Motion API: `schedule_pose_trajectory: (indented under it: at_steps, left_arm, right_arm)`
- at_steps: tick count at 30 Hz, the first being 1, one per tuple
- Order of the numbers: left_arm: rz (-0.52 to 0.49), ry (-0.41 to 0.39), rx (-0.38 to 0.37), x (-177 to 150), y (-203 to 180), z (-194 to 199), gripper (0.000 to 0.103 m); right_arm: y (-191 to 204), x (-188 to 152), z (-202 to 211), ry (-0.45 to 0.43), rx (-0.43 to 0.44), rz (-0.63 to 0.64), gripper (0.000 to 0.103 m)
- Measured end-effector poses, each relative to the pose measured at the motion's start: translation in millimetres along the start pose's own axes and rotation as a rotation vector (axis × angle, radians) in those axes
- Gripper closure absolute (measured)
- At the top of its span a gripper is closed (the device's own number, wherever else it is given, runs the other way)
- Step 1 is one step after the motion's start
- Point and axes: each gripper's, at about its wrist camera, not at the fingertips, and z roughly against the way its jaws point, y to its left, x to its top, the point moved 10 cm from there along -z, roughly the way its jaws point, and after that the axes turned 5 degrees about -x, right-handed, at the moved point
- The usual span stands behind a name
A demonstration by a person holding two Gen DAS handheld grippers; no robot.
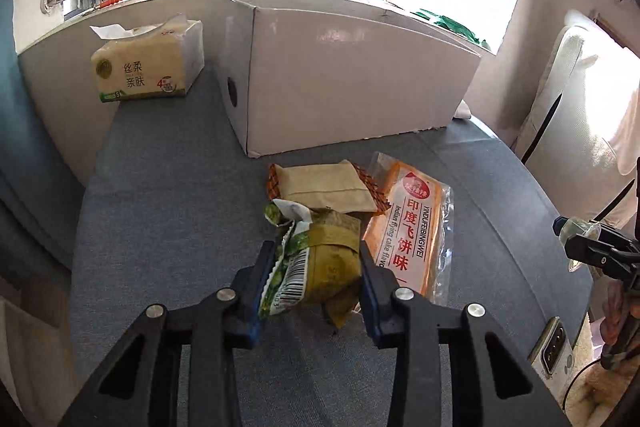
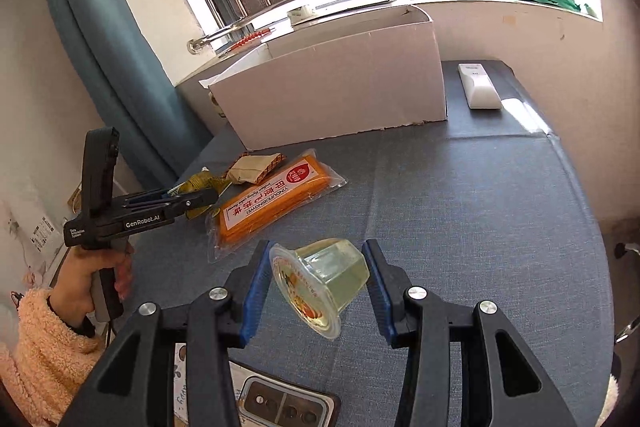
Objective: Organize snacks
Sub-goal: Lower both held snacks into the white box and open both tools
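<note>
My left gripper (image 1: 316,259) is shut on a green snack packet (image 1: 316,263) just above the blue-grey table. Behind it lie a tan packet (image 1: 326,187) and an orange flat cake packet (image 1: 408,227). My right gripper (image 2: 316,267) is shut on a clear jelly cup (image 2: 320,279), tilted on its side, held above the table. In the right wrist view the left gripper (image 2: 192,201) shows with the green packet (image 2: 200,185), next to the tan packet (image 2: 252,167) and the orange packet (image 2: 272,199). An open white cardboard box (image 1: 352,75) stands behind, and it shows in the right wrist view (image 2: 336,95).
A tissue pack (image 1: 148,67) stands at the back left by the wall. A white remote (image 2: 478,85) lies right of the box. A phone (image 2: 288,405) lies at the near table edge, also in the left wrist view (image 1: 554,355). A window sill runs behind the box.
</note>
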Motion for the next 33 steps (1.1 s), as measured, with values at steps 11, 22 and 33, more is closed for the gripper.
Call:
schedule_pose_trajectory:
  at_steps: [11,22,33]
  left_arm:
    - [0.001,-0.237,-0.160,94.6,-45.2,66.4,0.062]
    - [0.042,-0.193,-0.098,221.0,-18.7,-3.8,0.062]
    - [0.059,-0.140,-0.034,210.2,-2.4,-14.6,0.000]
  right_arm:
    - [21.2,87.8,4.2,-0.095,0.121,-0.014,0.053]
    - [-3.4,237.3,-72.5,-0.107,0.060,-0.066,0.053]
    - [-33.7,247.7,-77.4,-0.167,-0.026,-0.111,0.000]
